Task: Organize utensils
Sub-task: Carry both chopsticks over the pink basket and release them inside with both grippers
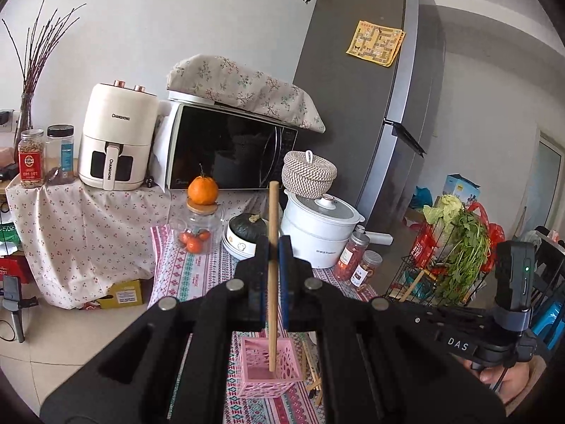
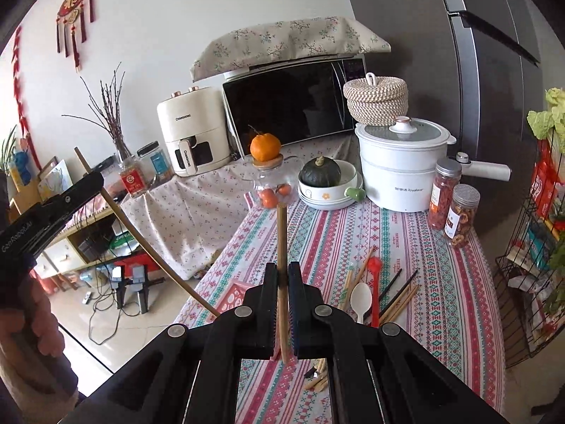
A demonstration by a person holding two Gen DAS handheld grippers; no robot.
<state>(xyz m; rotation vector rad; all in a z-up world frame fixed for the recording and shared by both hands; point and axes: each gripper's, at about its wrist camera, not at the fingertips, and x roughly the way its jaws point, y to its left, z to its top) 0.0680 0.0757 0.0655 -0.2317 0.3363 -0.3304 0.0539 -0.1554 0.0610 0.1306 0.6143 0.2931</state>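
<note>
Chopsticks fill both of my grippers. My left gripper (image 1: 273,247) is clamped on a long pale wooden chopstick (image 1: 272,282), held nearly upright, its lower end reaching down inside the pink perforated plastic basket (image 1: 270,365) that stands on the striped patterned tabletop (image 1: 187,275). My right gripper (image 2: 282,275) is clamped on a second light wooden chopstick (image 2: 281,247), also close to upright, its lower tip near the tabletop cloth. In the right wrist view my left gripper shows at the left edge with its chopstick slanting down toward the basket, whose pink corner peeks out just left of my right gripper. More loose chopsticks (image 2: 400,300), a white plastic spoon (image 2: 362,298) and a red plastic spoon (image 2: 375,282) lie together on the tabletop to the right.
</note>
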